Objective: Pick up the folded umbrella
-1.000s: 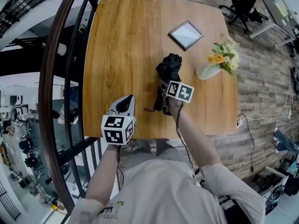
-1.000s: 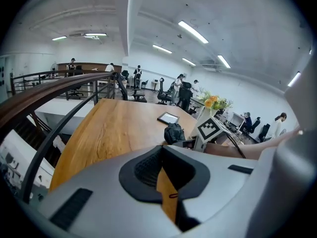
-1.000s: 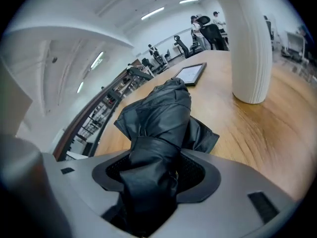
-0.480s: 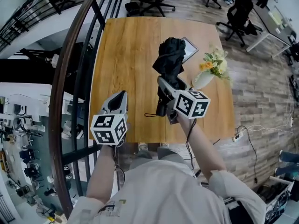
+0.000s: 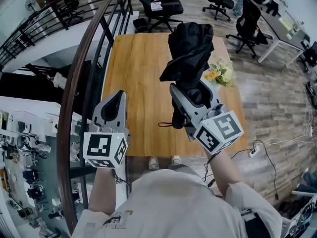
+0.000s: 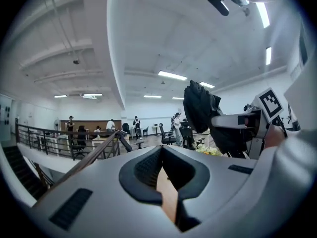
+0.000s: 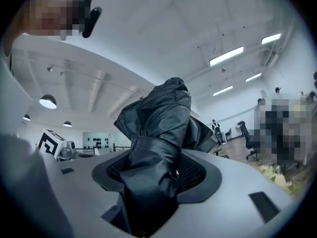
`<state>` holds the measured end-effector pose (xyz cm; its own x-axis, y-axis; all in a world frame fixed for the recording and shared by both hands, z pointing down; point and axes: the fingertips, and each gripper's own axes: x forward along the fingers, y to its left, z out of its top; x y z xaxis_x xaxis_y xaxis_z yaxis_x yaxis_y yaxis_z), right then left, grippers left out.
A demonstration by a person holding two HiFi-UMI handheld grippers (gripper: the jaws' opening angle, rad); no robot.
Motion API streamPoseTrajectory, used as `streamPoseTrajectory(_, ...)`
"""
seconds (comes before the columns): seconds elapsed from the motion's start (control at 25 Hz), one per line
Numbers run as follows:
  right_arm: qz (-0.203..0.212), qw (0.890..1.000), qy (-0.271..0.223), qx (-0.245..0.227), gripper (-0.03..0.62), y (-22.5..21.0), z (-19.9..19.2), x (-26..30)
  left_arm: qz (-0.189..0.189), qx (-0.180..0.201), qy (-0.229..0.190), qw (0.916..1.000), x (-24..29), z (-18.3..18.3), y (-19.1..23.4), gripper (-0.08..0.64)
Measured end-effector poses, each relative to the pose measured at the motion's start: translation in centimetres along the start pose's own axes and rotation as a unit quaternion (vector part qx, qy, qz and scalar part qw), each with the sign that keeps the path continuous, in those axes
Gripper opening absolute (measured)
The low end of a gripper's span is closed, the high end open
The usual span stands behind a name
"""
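The folded black umbrella (image 5: 190, 46) is up in the air above the wooden table (image 5: 138, 88), its bundled canopy pointing away from me. My right gripper (image 5: 190, 97) is shut on its lower part, and the black fabric fills the space between the jaws (image 7: 156, 148). A thin wrist strap (image 5: 166, 124) hangs below the grip. My left gripper (image 5: 113, 110) is raised at the table's left edge, shut and holding nothing. In the left gripper view its own jaws (image 6: 161, 170) meet, and the umbrella (image 6: 198, 108) shows to the right.
A vase of yellow and white flowers (image 5: 219, 74) lies on the table's right side. A dark curved railing (image 5: 79, 88) runs along the left, over a drop to a lower floor. Office chairs (image 5: 166, 6) stand beyond the table.
Both grippers have risen. The right one lifted the umbrella off the table and swung it up toward level. The left one rose alongside, still shut.
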<state>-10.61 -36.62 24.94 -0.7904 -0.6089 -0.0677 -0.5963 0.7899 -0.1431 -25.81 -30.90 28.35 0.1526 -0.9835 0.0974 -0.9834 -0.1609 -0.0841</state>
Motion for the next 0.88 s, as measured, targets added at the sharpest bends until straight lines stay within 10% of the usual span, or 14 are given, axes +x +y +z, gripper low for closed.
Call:
streamPoseTrajectory(0.48,-0.023,0.994,-0.055,-0.09,0.285,2.2,4.7,-7.3,0.008,0.078,-0.077,0.9939,-4.4,5.2,-3.7,0.017)
streamPoseTrajectory(0.88,-0.031,0.994,-0.031,-0.1,0.285,2.0,2.9,-9.0,-0.017,0.079,-0.061,0.9948,-4.6,3.4,-6.1,0.017)
